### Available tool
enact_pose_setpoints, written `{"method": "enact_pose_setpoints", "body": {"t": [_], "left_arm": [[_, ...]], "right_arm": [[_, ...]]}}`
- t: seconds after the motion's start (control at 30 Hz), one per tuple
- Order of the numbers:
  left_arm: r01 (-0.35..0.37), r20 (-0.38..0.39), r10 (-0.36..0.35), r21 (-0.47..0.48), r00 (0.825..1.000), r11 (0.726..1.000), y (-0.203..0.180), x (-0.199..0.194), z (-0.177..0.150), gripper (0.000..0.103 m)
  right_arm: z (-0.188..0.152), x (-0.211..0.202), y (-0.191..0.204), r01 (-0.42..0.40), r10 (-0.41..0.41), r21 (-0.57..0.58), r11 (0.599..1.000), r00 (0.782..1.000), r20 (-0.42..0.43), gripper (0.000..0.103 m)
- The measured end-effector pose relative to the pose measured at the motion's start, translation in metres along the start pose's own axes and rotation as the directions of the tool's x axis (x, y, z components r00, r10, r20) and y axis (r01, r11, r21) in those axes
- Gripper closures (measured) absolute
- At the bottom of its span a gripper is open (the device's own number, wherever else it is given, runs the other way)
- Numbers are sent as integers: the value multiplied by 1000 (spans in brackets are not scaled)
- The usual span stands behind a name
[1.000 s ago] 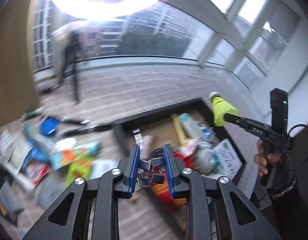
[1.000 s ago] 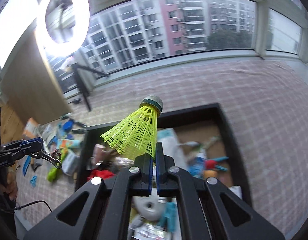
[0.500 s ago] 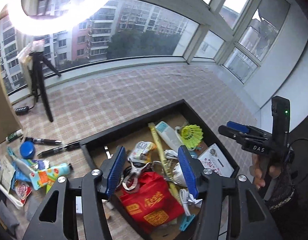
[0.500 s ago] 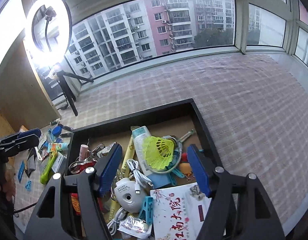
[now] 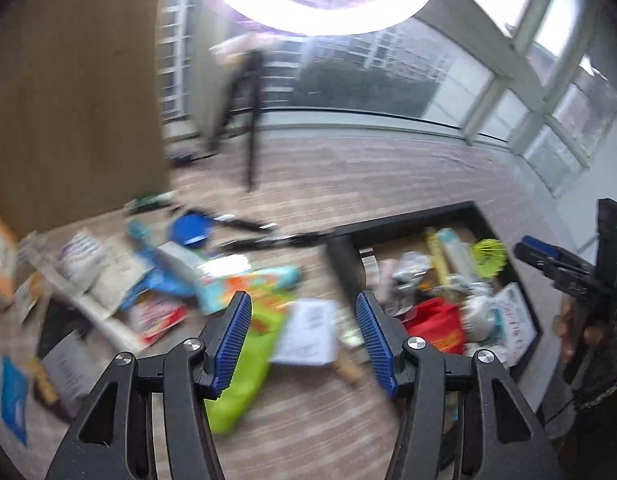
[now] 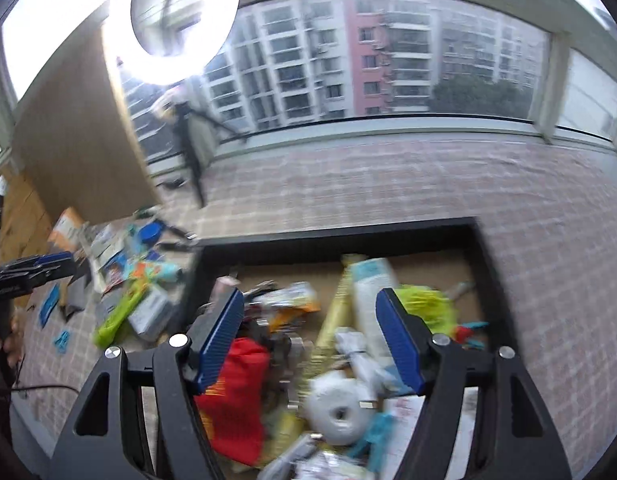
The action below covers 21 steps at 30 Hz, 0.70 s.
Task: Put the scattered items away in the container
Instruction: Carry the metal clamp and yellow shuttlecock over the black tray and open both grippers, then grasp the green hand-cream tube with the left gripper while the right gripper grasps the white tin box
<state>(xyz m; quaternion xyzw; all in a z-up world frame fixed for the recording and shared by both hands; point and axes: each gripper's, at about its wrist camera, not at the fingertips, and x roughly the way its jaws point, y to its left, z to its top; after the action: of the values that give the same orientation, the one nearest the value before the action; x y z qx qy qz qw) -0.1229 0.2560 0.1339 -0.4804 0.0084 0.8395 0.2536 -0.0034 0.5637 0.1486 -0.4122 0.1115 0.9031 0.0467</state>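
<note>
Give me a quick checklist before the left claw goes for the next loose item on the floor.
1. Left claw empty: ok, nothing sits between the blue pads, which have just been opening.
2. Right claw empty: ok, it stands wide above the black tray, jaws just opened.
3. Yellow shuttlecock in the tray: ok, it lies among the contents.
4. Items left outside: not ok, a green packet, white card and blue lid lie on the floor.
5. Target lined up: cannot tell, the view is blurred.
</note>
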Motion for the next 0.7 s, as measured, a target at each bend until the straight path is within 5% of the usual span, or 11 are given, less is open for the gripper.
{"method": "enact_pose_setpoints", "body": {"t": [0.13,0.27,0.5,0.7], "left_arm": [[-25,-44,22,-51,999,998,39,0,-23,50],[-32,-118,31,-6,993,999,47,16,-47,50],[27,-200,-11,78,980,997,33,48,-61,50],[52,-238,-10,171,971,984,21,70,-59,49]], "right_arm": [[1,22,41,-114,109,-77,991,992,-63,35],[-3,46,98,-210,172,-262,942,972,-161,35],[-20,86,178,-294,148,-547,784,944,-295,35],[-29,113,201,-305,78,-667,680,935,-347,35]]}}
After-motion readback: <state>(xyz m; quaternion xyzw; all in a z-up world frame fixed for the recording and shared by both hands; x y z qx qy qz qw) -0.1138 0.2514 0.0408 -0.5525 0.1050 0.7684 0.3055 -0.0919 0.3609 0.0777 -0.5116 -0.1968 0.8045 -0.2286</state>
